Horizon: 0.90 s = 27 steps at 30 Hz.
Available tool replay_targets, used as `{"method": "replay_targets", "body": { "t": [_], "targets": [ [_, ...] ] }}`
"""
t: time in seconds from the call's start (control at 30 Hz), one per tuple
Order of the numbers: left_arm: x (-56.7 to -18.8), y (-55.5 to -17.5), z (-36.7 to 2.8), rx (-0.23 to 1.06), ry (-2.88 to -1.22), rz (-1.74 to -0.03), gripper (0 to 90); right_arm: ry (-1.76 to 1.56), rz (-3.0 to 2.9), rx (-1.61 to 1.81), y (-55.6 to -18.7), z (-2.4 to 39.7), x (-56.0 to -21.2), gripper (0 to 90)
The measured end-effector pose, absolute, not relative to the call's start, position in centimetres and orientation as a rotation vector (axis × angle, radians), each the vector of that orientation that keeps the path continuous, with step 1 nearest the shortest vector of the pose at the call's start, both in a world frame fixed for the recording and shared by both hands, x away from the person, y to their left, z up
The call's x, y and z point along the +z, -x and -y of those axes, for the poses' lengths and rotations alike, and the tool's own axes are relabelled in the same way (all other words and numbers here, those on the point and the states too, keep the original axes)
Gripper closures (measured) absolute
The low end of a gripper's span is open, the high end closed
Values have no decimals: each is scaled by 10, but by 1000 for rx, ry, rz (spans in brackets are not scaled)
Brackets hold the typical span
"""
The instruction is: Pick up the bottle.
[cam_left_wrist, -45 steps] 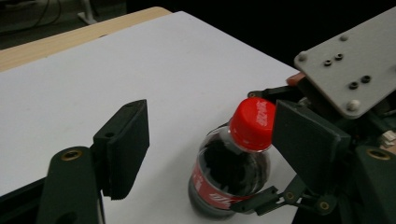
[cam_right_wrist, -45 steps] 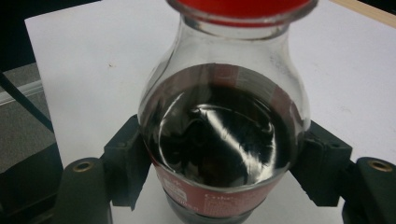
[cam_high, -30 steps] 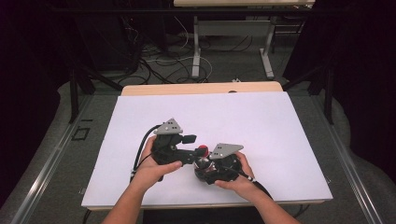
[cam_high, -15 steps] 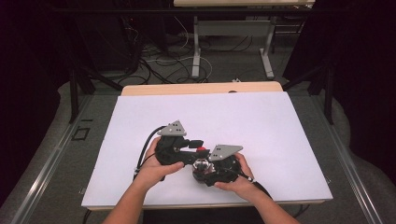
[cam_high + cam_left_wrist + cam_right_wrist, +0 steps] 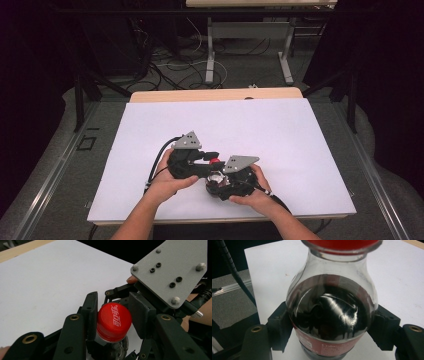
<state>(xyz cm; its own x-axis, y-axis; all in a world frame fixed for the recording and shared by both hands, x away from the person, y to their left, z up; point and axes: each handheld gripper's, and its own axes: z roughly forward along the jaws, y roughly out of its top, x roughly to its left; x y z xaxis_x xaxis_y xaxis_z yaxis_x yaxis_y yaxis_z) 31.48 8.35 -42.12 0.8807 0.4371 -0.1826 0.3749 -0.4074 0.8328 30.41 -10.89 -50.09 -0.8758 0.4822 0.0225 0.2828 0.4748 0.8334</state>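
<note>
Low over the near middle of the white table sheet [image 5: 280,130]: clear plastic cola bottle with dark drink and red label [image 5: 331,315], clamped round its body by the right gripper [image 5: 331,322], pads pressed against both shoulders. Up top, red ribbed screw cap [image 5: 114,321], pinched between the pads of the left gripper [image 5: 113,315], jaws just closed in on it. Both tools huddled together in the high view, left gripper [image 5: 202,161] beside right gripper [image 5: 222,181], cap [image 5: 215,161] peeking red between them. Handling, at a guess: fairly full, so some heft; smooth rounded walls, slippery, likely to spin under a twist. Best hold: firm on the body at the label band, ribbed side of the cap for turning. Too hard a squeeze on thin plastic, and a spill once loosened.
</note>
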Motion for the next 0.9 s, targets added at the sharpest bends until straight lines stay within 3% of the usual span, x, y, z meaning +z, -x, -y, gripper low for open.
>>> {"method": "replay_targets", "body": {
  "t": [0.27, 0.6, 0.9],
  "targets": [
    [-419, -309, -77, 153, -2034, -630, 611, -699, -2479, 1365, -303, 109, -500, 292],
    [-416, -295, -60, 297, -1969, -856, 613, -745, -2451, 1349, -305, 111, -499, 291],
    [-417, -287, -50, 375, -1939, -945, 614, -763, -2445, 1346, -305, 112, -499, 291]
  ]
}}
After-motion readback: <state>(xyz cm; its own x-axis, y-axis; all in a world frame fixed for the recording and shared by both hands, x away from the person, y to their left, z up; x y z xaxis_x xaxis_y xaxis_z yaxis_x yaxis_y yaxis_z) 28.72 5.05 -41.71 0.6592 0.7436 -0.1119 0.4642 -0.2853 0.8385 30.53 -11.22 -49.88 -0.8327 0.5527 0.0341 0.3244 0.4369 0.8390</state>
